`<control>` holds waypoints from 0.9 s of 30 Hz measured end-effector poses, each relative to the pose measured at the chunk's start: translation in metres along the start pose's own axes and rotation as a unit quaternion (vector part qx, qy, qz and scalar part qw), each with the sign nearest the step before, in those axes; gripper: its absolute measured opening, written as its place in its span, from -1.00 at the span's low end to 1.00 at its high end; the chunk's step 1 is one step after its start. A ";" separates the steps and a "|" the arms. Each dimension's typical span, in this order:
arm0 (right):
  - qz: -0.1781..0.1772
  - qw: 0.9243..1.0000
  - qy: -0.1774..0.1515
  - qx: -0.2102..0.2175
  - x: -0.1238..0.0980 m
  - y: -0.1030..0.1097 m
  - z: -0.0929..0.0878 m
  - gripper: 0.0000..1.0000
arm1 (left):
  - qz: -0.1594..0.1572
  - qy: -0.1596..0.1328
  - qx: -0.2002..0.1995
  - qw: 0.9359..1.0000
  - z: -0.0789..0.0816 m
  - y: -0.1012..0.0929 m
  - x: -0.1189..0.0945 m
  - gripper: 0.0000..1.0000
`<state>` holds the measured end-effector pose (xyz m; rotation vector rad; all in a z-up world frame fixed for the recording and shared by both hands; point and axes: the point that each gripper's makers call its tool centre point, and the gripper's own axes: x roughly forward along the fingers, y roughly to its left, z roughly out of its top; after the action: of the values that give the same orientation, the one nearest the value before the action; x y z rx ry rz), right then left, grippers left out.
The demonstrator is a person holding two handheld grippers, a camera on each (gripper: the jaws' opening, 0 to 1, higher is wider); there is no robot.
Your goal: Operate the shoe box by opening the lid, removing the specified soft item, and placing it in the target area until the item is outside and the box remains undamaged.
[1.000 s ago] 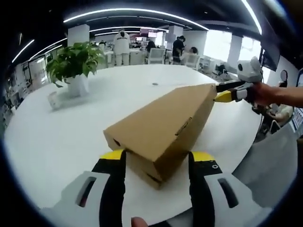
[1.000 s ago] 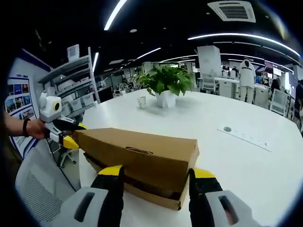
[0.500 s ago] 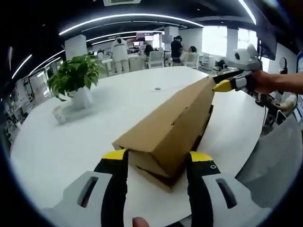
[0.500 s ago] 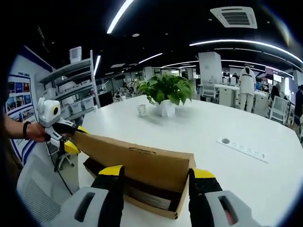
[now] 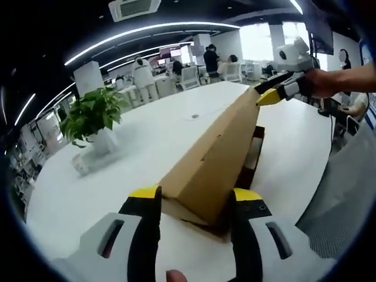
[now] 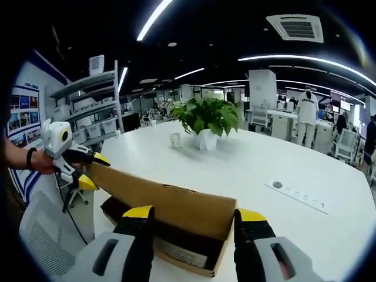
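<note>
The white counter (image 6: 305,170) carries the cardboard shoe box (image 6: 170,232) between the right gripper (image 6: 194,220) jaws, and, well beyond it, a potted plant (image 6: 207,120) beside a small cup (image 6: 174,139).

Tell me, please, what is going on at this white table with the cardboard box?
A person is using two handheld yellow-tipped grippers to open a brown cardboard shoe box on the round white table. The left gripper and the right gripper each straddle one end of the brown cardboard lid, which is tilted up on a hinge along one long side, leaving the box partly open. Dark contents show inside, but I cannot make out what they are. A potted green plant stands further back.
</note>
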<state>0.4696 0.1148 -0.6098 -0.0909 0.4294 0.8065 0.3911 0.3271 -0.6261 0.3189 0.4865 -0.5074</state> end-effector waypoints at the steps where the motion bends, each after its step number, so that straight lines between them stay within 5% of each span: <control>1: 0.000 1.000 -0.001 0.000 0.000 0.000 0.001 0.02 | 0.002 -0.002 0.002 1.000 0.002 0.001 0.000 -0.13; 19: -0.002 1.000 -0.030 0.005 -0.007 -0.005 0.006 -0.02 | 0.001 -0.022 -0.011 1.000 0.016 0.011 -0.003 -0.19; 27: -0.021 1.000 0.005 -0.015 -0.001 -0.017 -0.016 -0.05 | 0.005 -0.030 -0.019 0.999 0.022 0.016 -0.004 -0.20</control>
<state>0.4756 0.0988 -0.6255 -0.1312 0.4247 0.7712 0.4046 0.3324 -0.6029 0.2688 0.4359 -0.4970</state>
